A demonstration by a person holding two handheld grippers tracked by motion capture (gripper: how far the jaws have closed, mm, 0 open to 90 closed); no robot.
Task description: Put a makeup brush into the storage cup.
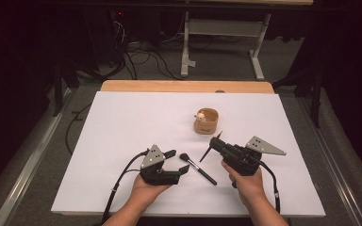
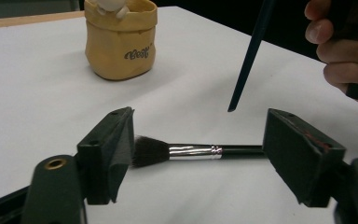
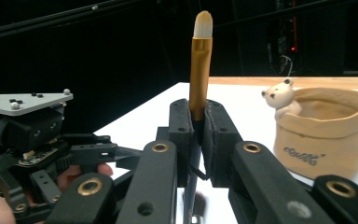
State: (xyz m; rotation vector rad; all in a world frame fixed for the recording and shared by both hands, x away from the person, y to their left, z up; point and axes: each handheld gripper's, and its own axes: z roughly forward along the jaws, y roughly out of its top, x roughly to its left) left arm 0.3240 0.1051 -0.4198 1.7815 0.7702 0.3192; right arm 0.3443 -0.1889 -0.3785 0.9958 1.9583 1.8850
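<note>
Your right hand-held gripper (image 3: 196, 140) is pressed together on a slim brush (image 3: 199, 65), pinching it at the gold part of the handle; the pale bristle tip points up in the right gripper view, while its dark tail (image 2: 249, 60) slants down above the counter (image 1: 122, 122) without touching it. Your left hand-held gripper (image 2: 198, 154) is spread wide, its jaws standing either side of a second brush (image 2: 191, 150) that lies flat on the white counter, dark bristles just beside one jaw, handle running toward the other. A tan pouch-shaped cup (image 1: 206, 121) with a small bear figure (image 3: 282, 95) on its rim stands upright farther back on the counter.
</note>
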